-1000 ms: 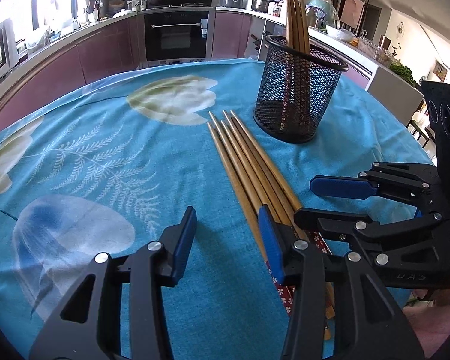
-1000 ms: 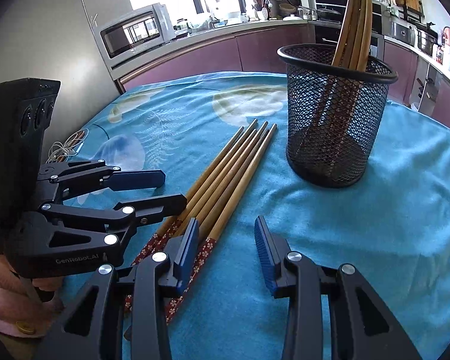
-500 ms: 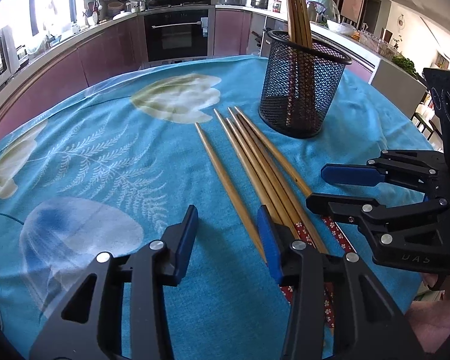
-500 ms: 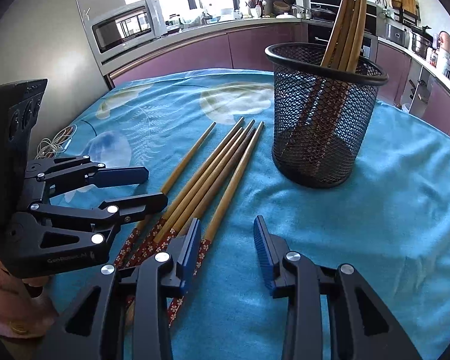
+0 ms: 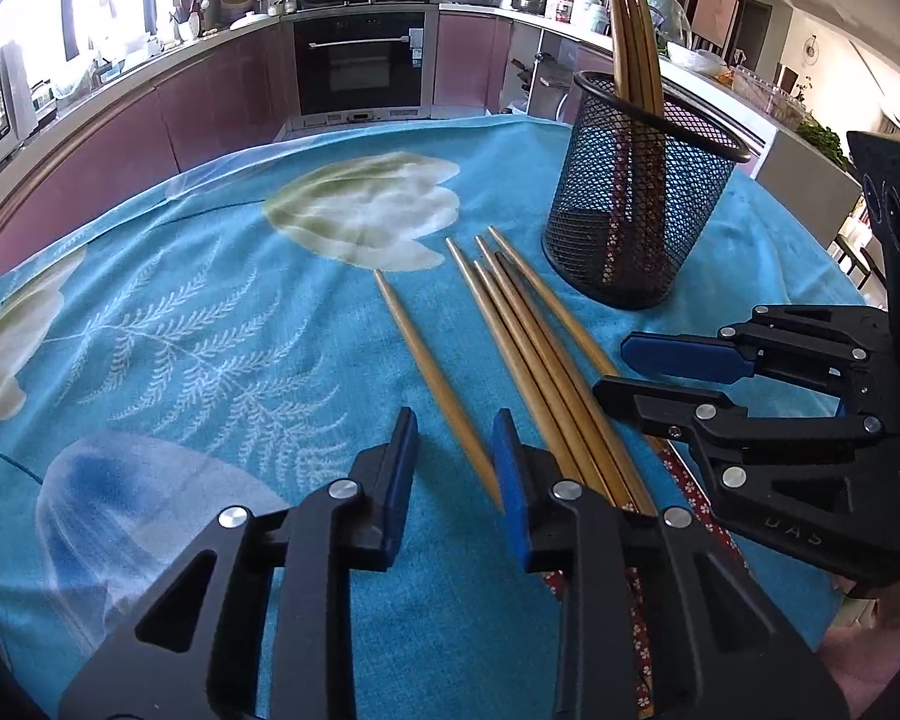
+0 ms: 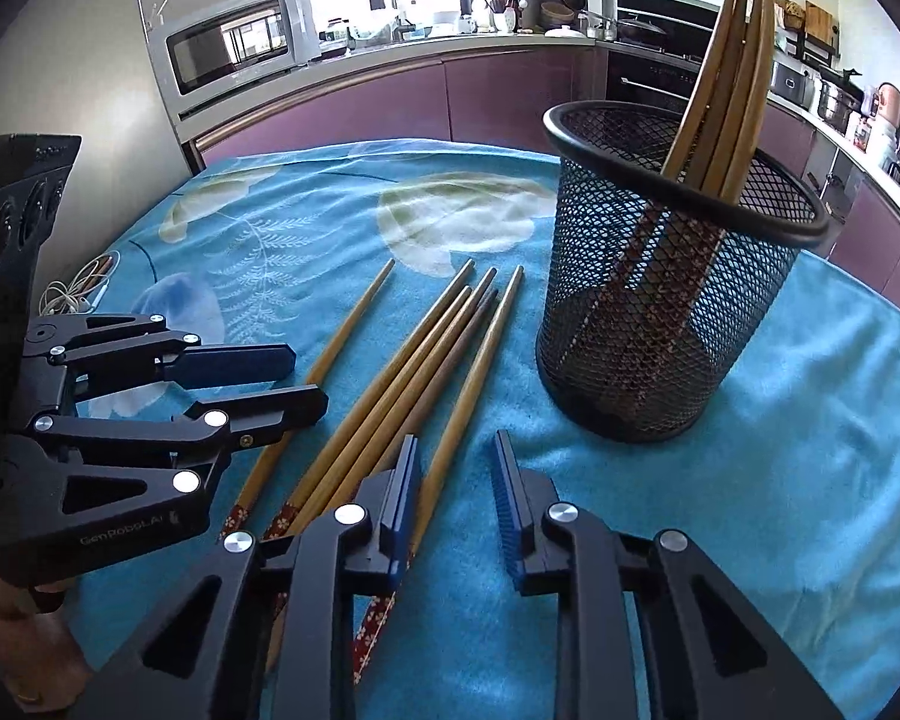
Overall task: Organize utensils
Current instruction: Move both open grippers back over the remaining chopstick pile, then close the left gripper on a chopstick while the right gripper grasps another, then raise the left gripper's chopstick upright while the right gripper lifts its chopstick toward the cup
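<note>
The left gripper (image 6: 306, 378) reads "GenRobot.AI" at 9 o'clock. Both it and the right gripper (image 6: 455, 495) tilt downward over the chopsticks (image 6: 426, 354), their jaws just narrowed yet parted, gripping nothing.

Each hand-held gripper, left (image 5: 455, 468) and right (image 6: 455, 483), is matte black with blue ribbed pads (image 6: 403, 495), silver screw heads and pale lettering on its body.
</note>
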The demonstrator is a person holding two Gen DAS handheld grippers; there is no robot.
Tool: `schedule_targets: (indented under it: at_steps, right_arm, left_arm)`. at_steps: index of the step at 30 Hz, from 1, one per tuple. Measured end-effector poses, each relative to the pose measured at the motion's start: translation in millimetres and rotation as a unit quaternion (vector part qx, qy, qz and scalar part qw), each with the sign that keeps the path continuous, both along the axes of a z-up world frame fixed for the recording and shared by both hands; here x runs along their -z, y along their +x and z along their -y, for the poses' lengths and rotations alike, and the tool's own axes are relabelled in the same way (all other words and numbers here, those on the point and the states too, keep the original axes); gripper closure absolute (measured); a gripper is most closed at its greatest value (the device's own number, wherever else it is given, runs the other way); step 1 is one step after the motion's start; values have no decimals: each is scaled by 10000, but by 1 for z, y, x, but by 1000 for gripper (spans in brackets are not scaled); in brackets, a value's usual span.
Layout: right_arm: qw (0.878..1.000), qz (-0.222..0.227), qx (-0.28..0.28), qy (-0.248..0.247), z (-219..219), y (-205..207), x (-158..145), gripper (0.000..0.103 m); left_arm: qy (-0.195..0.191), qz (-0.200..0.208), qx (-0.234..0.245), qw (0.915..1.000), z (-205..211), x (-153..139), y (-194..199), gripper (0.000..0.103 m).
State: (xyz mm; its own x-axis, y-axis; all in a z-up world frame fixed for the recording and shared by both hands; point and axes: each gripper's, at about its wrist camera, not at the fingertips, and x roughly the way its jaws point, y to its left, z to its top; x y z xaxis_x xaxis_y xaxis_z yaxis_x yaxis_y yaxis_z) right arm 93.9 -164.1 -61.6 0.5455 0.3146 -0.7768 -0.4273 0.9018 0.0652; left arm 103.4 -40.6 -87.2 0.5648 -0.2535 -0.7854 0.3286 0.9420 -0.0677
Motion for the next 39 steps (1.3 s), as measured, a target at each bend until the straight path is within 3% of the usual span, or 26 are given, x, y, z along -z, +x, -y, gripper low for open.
schedule_targets:
  at_steps: [4,11,19,25,39]
  right_arm:
    - [9999,-66,59,85,4,4,-1,92]
    - [9993,-183,139,298,17,4,-2,96]
    - [9984,-191,1,539,26,-7,-8,97]
    - [9980,-235,-140,574,24,-13,-9,97]
    - [9982,-372,-148,444,18,-4,0,96]
  left_arm:
    - [-58,-19,-127,9999,-1,0,6,88]
    - [-229,-61,-292,9993,-6,0,4,95]
    - [-329,-54,-286,9990,-11,-3,-6,95]
    - [-527,-100,29,9986,-6,-7,-17,95]
    - [-373,-262,219,9987,3,4,-12,91]
